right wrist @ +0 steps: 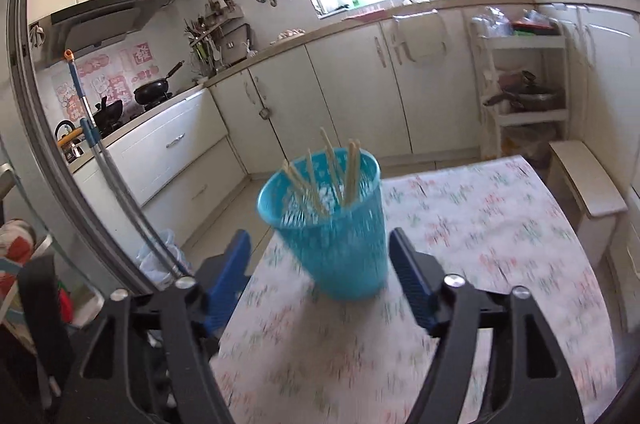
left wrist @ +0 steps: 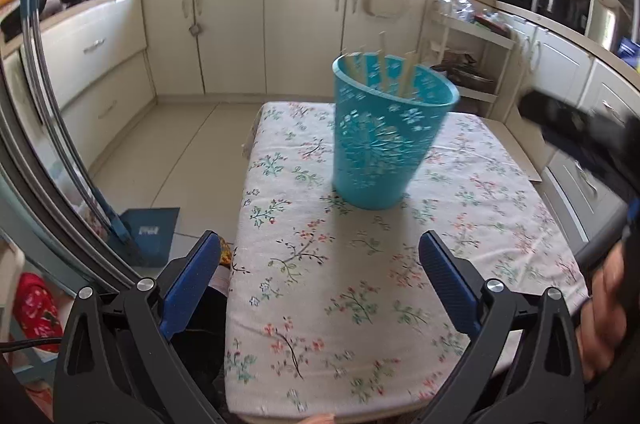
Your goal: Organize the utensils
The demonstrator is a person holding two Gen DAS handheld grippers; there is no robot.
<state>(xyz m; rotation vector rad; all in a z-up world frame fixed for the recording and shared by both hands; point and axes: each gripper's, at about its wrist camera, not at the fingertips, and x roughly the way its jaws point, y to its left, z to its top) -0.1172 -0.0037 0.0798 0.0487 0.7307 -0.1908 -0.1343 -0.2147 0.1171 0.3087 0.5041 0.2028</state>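
Observation:
A turquoise perforated plastic holder [left wrist: 384, 143] stands upright on the floral tablecloth [left wrist: 360, 284], with several wooden chopsticks [left wrist: 378, 63] sticking up from it. My left gripper [left wrist: 320, 256] is open and empty, short of the holder above the near part of the table. In the right wrist view the holder [right wrist: 340, 236] with the chopsticks [right wrist: 332, 171] sits just beyond my right gripper [right wrist: 318, 256], which is open and empty, its fingers to either side of the holder's near face, apart from it. That view is motion-blurred. The right gripper's body shows blurred at the right edge of the left wrist view [left wrist: 580, 127].
The small table [right wrist: 500, 224] stands in a kitchen with white cabinets [left wrist: 240, 31] around it. A white shelf rack [right wrist: 524, 91] with pots stands behind the table on the right. A mop handle [right wrist: 112, 167] leans at the left. A white stool [right wrist: 588, 187] is right of the table.

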